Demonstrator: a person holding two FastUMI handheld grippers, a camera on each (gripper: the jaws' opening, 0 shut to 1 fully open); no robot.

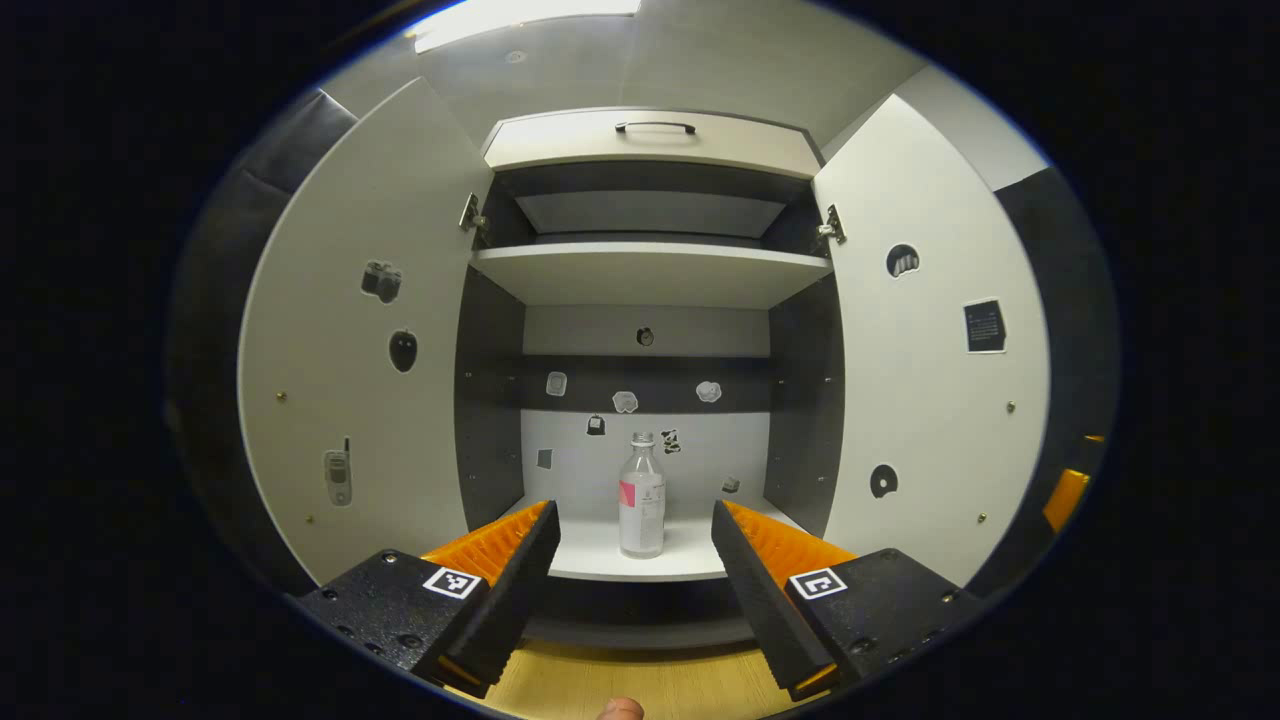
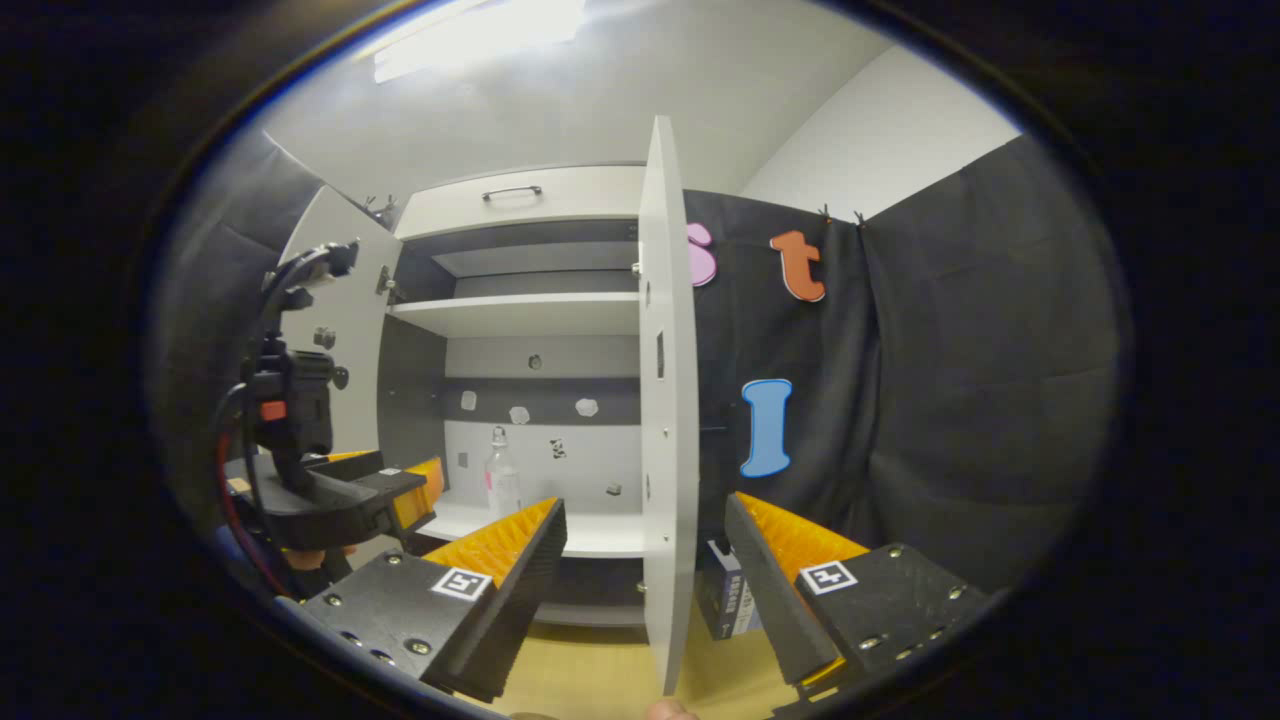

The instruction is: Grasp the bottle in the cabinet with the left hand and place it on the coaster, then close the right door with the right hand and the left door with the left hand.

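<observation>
A clear bottle (image 1: pixel 642 497) with a pink-and-white label stands upright on the cabinet's bottom shelf (image 1: pixel 600 555), near its front edge. My left gripper (image 1: pixel 636 560) is open in front of the shelf, its fingers to either side of the bottle and short of it. Both cabinet doors stand open: the left door (image 1: pixel 360 340) and the right door (image 1: pixel 930 340). In the right gripper view the bottle (image 2: pixel 501 473) shows inside the cabinet, and the right door (image 2: pixel 668 400) stands edge-on between the fingers of my open right gripper (image 2: pixel 645 560). The left gripper (image 2: pixel 340 495) shows at the left.
An upper shelf (image 1: pixel 650 272) and a drawer with a dark handle (image 1: pixel 655 127) sit above the bottle. A wooden tabletop (image 1: pixel 640 680) lies below the cabinet. A small dark box (image 2: pixel 728 600) stands on the table behind the right door. Black cloth wall (image 2: pixel 950 400) is at the right.
</observation>
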